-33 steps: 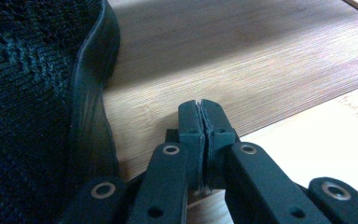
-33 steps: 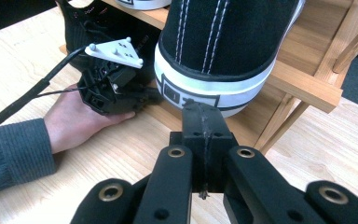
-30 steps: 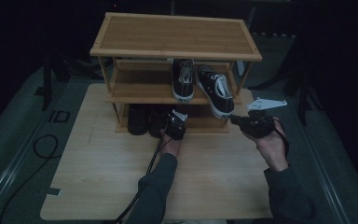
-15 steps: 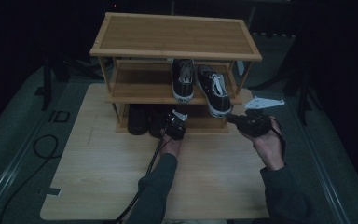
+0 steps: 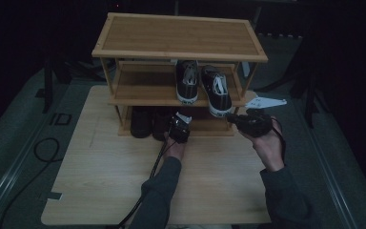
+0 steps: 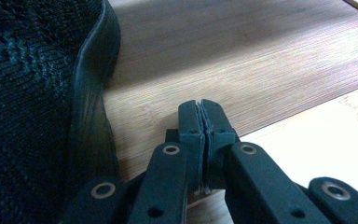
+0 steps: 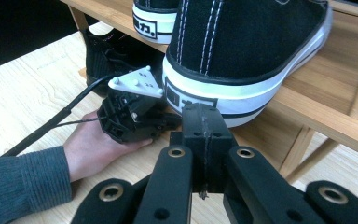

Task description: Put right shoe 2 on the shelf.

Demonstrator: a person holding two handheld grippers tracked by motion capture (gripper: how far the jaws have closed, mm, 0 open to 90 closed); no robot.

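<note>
Presently the left gripper (image 6: 200,109) is resting, jaws clenched on nothing, beside a black knit shoe (image 6: 32,102) on the bamboo rack's (image 5: 181,36) bottom shelf. The right gripper (image 7: 204,116), likewise clenched empty, is pointing at the heel of a black canvas sneaker with white sole (image 7: 247,51) overhanging the middle shelf.

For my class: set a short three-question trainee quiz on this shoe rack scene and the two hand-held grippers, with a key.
1. True or false: the right gripper clamps the heel of the black-and-white sneaker.
2. Which shelf of the rack holds the sneaker pair? A top, B middle, C bottom.
3. What lies beside the left gripper?

Key: 1 false, its jaws are shut on nothing. 2 B. 3 a black knit shoe on the bottom shelf.
</note>
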